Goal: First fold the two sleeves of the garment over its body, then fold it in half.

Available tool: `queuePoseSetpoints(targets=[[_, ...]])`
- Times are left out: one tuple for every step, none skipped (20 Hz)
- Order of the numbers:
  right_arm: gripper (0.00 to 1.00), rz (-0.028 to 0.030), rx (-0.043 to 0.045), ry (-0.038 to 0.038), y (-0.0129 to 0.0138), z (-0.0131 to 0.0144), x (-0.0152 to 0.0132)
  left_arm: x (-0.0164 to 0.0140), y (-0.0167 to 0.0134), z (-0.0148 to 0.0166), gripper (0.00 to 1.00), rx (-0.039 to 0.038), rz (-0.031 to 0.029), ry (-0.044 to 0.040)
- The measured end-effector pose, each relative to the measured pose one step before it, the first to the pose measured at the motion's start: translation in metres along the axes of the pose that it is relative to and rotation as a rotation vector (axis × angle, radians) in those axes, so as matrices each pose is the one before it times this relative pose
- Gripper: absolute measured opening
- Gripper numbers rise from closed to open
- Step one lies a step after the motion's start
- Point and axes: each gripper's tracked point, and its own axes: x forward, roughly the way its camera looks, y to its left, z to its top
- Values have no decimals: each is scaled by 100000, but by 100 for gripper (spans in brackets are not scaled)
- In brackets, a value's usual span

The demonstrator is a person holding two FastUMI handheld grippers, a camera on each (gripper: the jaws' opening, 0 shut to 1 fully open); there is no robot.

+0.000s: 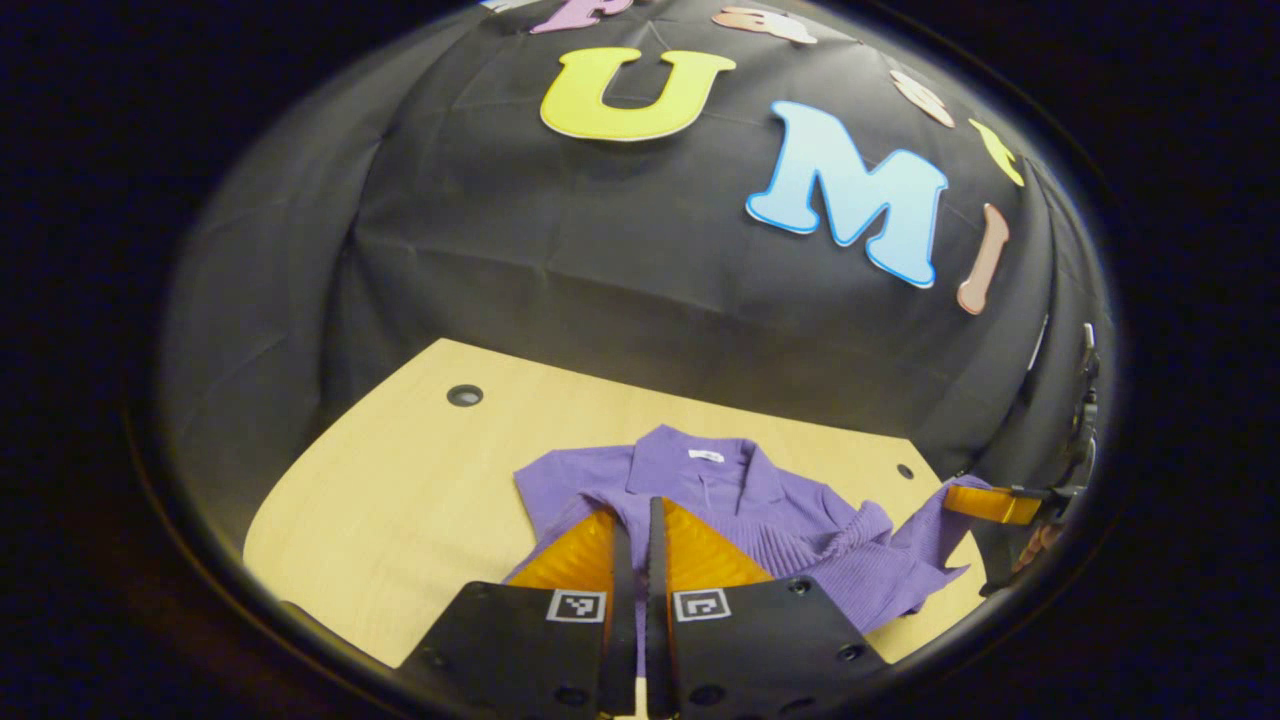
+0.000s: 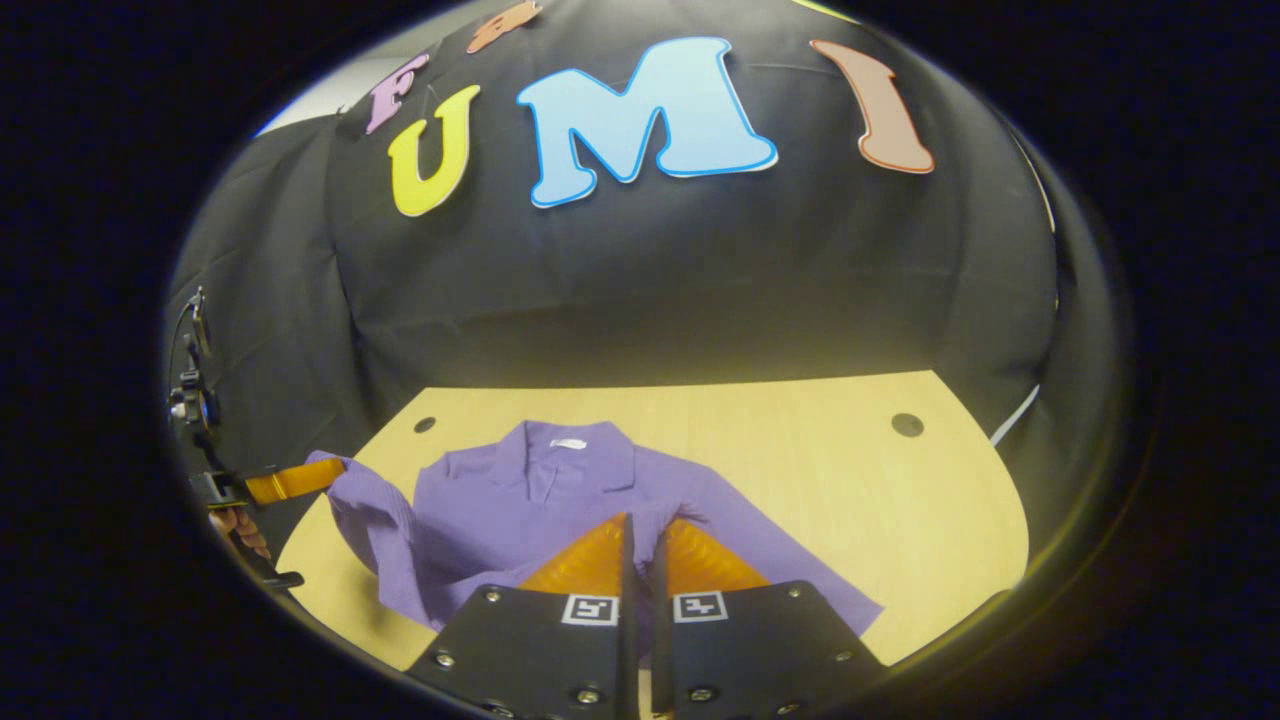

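I'm early in the job as I read it: the purple garment (image 1: 740, 500) lies front-up on the pale worktop (image 1: 400, 480), collar (image 2: 560, 450) toward the booth wall, and neither sleeve lies across its body yet. In the left gripper view, the left gripper (image 1: 640, 505) has its fingers drawn almost together, with only a thin slit between them. The right gripper view shows that same gripper off at the side with the end of the left sleeve (image 2: 360, 500) caught in it and raised off the worktop. The right gripper (image 2: 640, 525) looks the same from its own camera, fingers nearly closed over the lower body of the garment. From the left gripper view, it sits at the far edge with the right sleeve (image 1: 930, 540) running up into its fingers, so I judge each gripper to be pinching one cuff. The fabric near the right shoulder is bunched. Left to do, by my reckoning: carry both sleeves inward and lay them over the chest, then let go, take an end and fold the garment in half.
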Motion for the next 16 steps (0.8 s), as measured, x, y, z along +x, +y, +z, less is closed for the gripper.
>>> queuePoseSetpoints(targets=[[2, -207, -415, -4, -314, 498, 1067, 1167, 263, 545, 11, 422, 1254, -761], [5, -735, -832, 48, -393, 508, 1063, 857, 223, 424, 10, 498, 1122, -676], [5, -792, -939, -92, -406, 553, 1051, 1079, 263, 449, 10, 635, 1111, -791], [5, -340, -531, -220, -215, 524, 1115, 854, 325, 485, 10, 644, 1115, -638], [1, -211, -465, -409, -174, 584, 1004, 1015, 296, 370, 10, 715, 1071, -1175], [2, -466, -563, -299, -160, 481, 1098, 920, 131, 250, 10, 497, 597, -1064], [5, -24, -300, 418, -69, 255, 1018, 721, 132, -110, 10, 646, 692, 70], [5, -490, -23, 555, -108, -29, 983, 741, 63, -209, 10, 756, 572, 668], [5, -480, -77, 278, -71, 11, 951, 876, 199, -204, 10, 933, 844, 622], [5, -225, -326, 945, -10, -352, 942, 733, 40, -278, 10, 1075, 280, 866], [5, -591, -1099, 947, -90, -390, 835, 612, 163, -435, 10, 1022, 764, 432], [5, -1161, -1794, 1181, -217, -449, 835, 656, 182, -329, 10, 1091, 677, 697], [5, -1290, -2142, 1473, -237, -529, 532, 549, 202, -449, 10, 645, 1054, 668], [5, -1611, -1921, 792, -222, -475, 536, 493, 154, -198, 10, -67, 581, 175], [5, -1447, -1502, 619, -163, -412, 568, 388, 211, -130, 10, 23, 1095, -116], [5, -1119, -651, 808, -265, -339, 373, 270, 317, -89, 10, 474, 1726, -383]])
